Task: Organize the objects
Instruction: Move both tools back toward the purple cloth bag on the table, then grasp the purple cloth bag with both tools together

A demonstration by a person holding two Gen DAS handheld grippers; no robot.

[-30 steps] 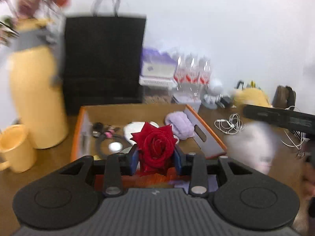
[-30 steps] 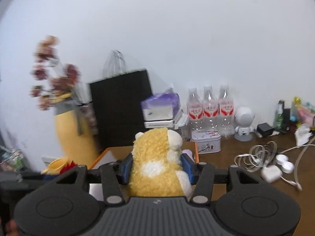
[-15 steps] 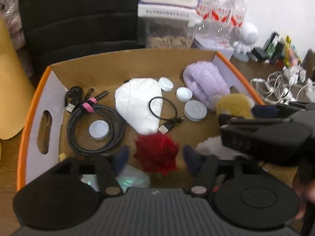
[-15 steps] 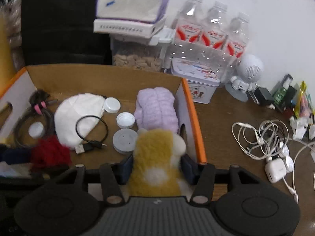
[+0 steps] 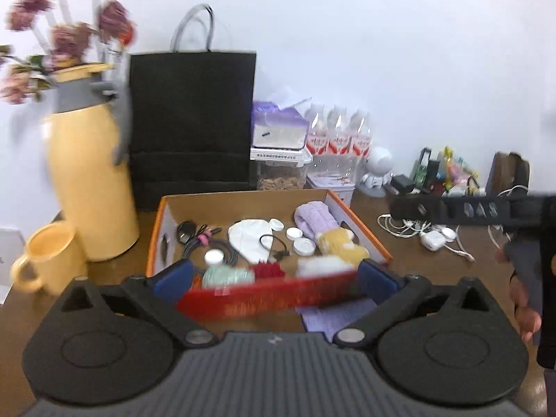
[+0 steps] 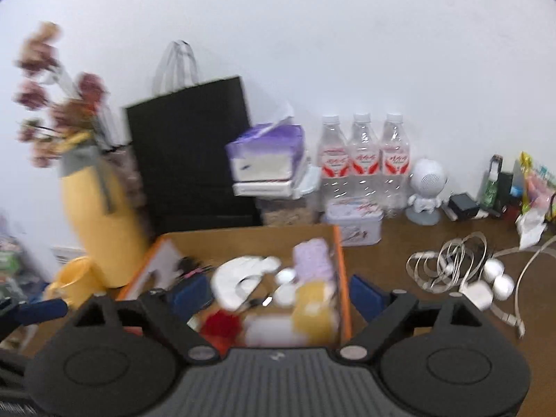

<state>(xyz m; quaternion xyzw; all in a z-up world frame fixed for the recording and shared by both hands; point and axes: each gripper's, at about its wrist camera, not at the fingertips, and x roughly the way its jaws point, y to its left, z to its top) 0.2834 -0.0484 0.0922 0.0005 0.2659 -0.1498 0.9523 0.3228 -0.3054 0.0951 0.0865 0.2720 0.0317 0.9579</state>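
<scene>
An orange-rimmed cardboard box [image 5: 158, 229] sits on the wooden table. In it lie the red rose [image 5: 267, 271], the yellow plush toy [image 5: 342, 243], a purple knit piece [image 5: 314, 217], a white cloth [image 5: 245, 238], black cables [image 5: 194, 238] and round white caps. My left gripper [image 5: 274, 278] is open and empty above the box's near edge. My right gripper [image 6: 279, 293] is open and empty, held above the box [image 6: 342, 278]; the rose [image 6: 219, 326] and the plush [image 6: 312, 307] show blurred between its fingers.
A yellow flask with dried flowers [image 5: 92, 173], a yellow mug [image 5: 48, 264] and a black paper bag [image 5: 191, 125] stand left and behind the box. Tissue box, three water bottles [image 6: 361, 160], a white robot figure [image 6: 425, 187] and tangled white earphones [image 6: 458, 267] lie to the right.
Both grippers let go of their loads in the box, the rose and the plush, opened wide, and pulled back and up from the box.
</scene>
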